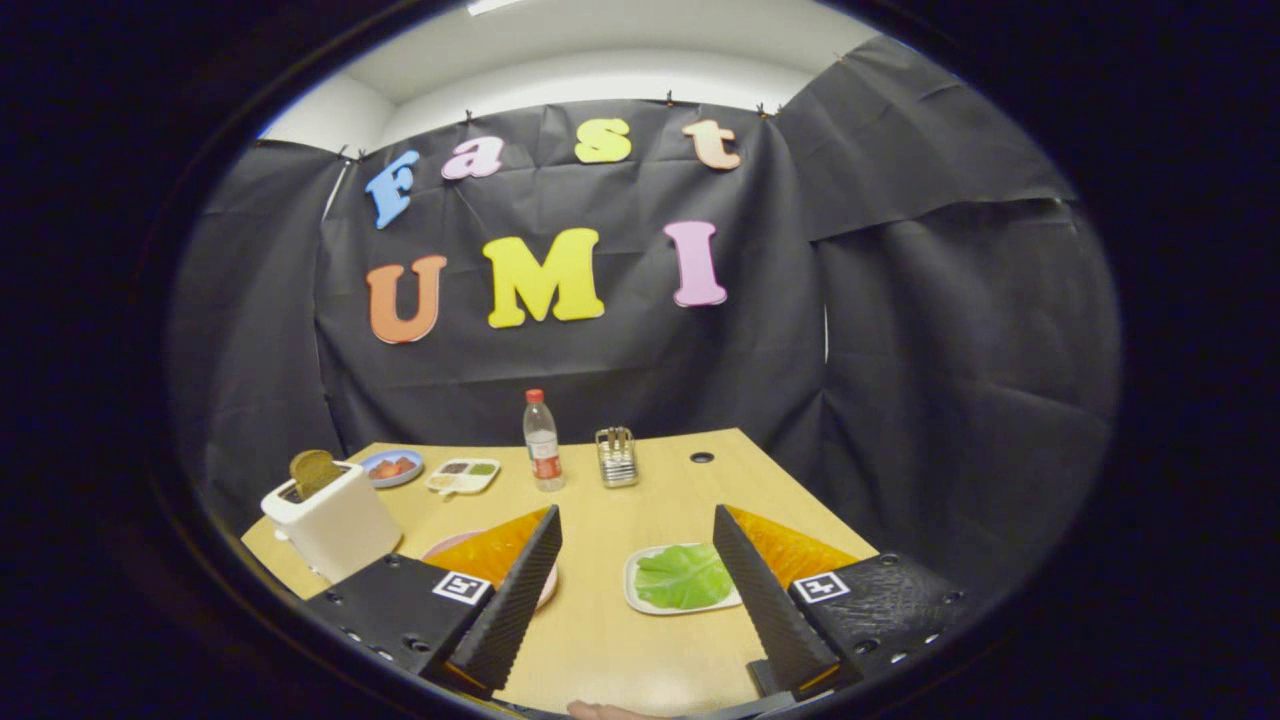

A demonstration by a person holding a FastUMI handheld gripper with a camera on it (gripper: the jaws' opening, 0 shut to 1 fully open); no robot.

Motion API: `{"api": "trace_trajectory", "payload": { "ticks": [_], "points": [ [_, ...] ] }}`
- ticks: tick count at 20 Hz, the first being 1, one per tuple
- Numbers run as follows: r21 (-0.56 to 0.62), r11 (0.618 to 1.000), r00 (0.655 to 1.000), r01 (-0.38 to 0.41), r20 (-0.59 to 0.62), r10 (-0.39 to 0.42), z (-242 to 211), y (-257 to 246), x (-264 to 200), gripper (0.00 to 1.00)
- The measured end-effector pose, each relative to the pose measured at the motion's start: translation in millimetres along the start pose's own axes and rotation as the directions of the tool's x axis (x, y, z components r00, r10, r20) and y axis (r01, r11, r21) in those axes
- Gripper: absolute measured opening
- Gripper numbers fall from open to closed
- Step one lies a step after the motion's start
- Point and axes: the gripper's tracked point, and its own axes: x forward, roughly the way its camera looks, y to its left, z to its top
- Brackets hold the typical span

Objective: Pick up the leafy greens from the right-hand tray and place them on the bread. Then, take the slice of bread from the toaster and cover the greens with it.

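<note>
Gripper (637,520) agape above table (600,640)

Gripper (637,520): two wedge-shaped fingers (520,600) with finely ribbed inner faces, set wide apart, nothing between them. Each finger sat on a textured black block studded with small screws. A square black-and-white marker tag (462,587) was fixed atop the block at 8 o'clock; a second tag (822,587) at 4 o'clock.

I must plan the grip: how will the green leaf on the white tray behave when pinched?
The thin green lettuce leaf lies flat on the white square tray, so probably light and floppy. Its surface looks smooth, perhaps slippery. The open gripper hovers above.
</note>
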Motion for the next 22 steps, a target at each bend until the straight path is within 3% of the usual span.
{"api": "trace_trajectory", "payload": {
  "ticks": [10, 14, 22],
  "points": [
    [0.007, 0.992, 0.971, 0.126, -0.208, -0.122, -49.2, -84.0, 97.0, 0.94],
    [-0.028, 0.991, 0.951, 0.127, -0.28, -0.13, -69.9, -95.8, 128.7, 0.96],
    [0.04, 0.991, 0.866, 0.129, -0.491, -0.092, -130.2, -101.4, 187.8, 0.96]
  ]
}}
